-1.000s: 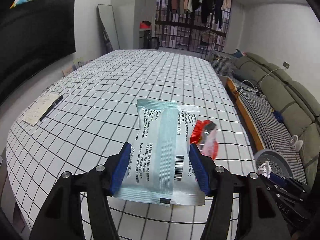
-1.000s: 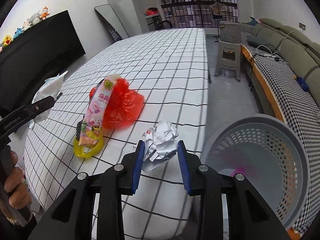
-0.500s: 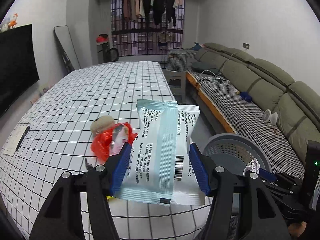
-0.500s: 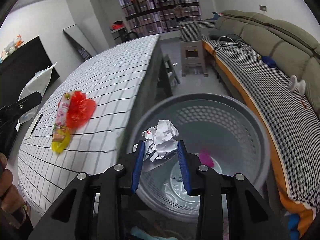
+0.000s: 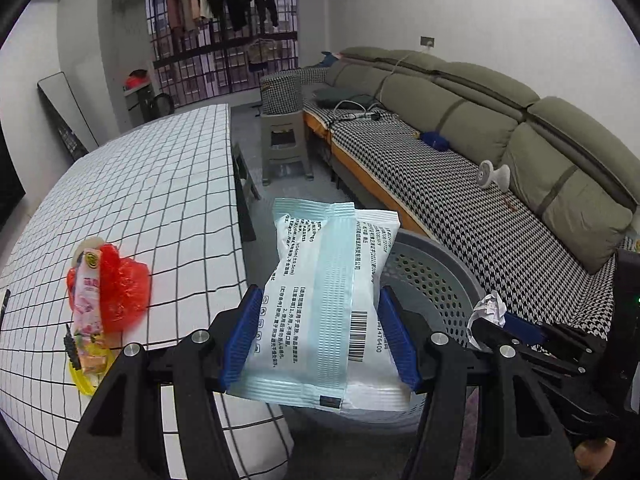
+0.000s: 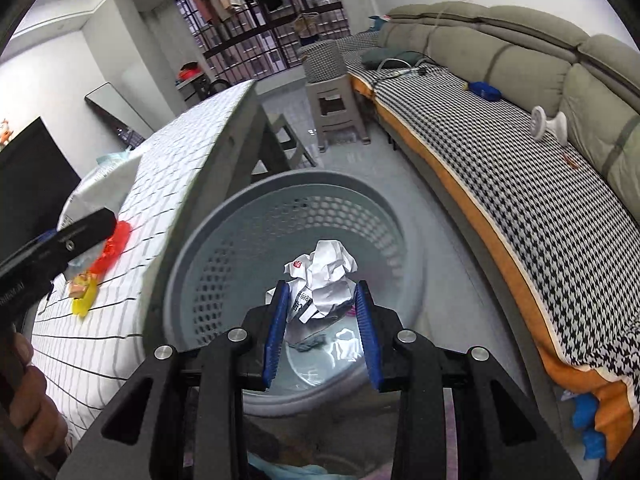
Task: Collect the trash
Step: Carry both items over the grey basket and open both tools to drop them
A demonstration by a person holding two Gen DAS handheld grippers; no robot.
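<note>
A: Right gripper (image 6: pixel 322 320) clamped on the crumpled paper ball (image 6: pixel 326 276), hanging right over the mouth of the grey perforated bin (image 6: pixel 208 280). Straight drop from there, probably. Already some scraps down at the bottom.

B: Yep. Left gripper (image 5: pixel 320 336) squeezing the pale blue-and-white packet (image 5: pixel 324 300) across its short width, long axis running up and away from the fingers. Not over the bin (image 5: pixel 436 276) yet though, more over its near-left rim, right beside the table edge (image 5: pixel 224 208).

A: So right hand closer to the drop, left needing a nudge further toward the sofa side first.

B: Looks like it. Also more left on the checked table: red plastic bag (image 5: pixel 120 292) plus a pink snack wrapper (image 5: pixel 88 304) lying across it, well apart from both grippers.
</note>
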